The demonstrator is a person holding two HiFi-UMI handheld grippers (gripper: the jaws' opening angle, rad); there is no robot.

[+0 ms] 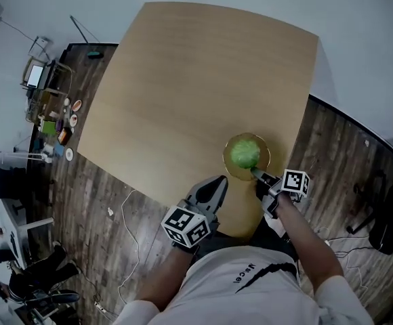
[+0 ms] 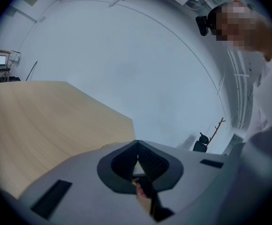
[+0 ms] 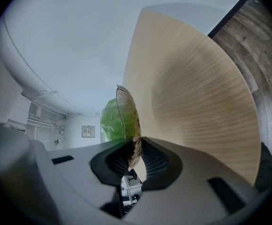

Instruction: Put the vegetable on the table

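Note:
A clear amber-tinted glass bowl [image 1: 264, 161] sits on the wooden table [image 1: 183, 87] near its front right corner, with a green leafy vegetable [image 1: 244, 154] inside it. My right gripper [image 1: 259, 176] is shut on the bowl's near rim; in the right gripper view the rim [image 3: 126, 121] runs edge-on between the pads with the vegetable [image 3: 109, 122] behind it. My left gripper [image 1: 218, 185] hovers over the table's front edge to the left of the bowl, jaws closed and empty. The left gripper view [image 2: 137, 159] faces up along the table [image 2: 42, 121] toward the white wall.
Dark wood floor [image 1: 108, 202] surrounds the table. At the far left stand a cluttered rack [image 1: 51, 107] with small items and a chair [image 1: 0, 181]. Cables [image 1: 132, 242] trail on the floor. Another dark chair [image 1: 386, 215] stands at the right.

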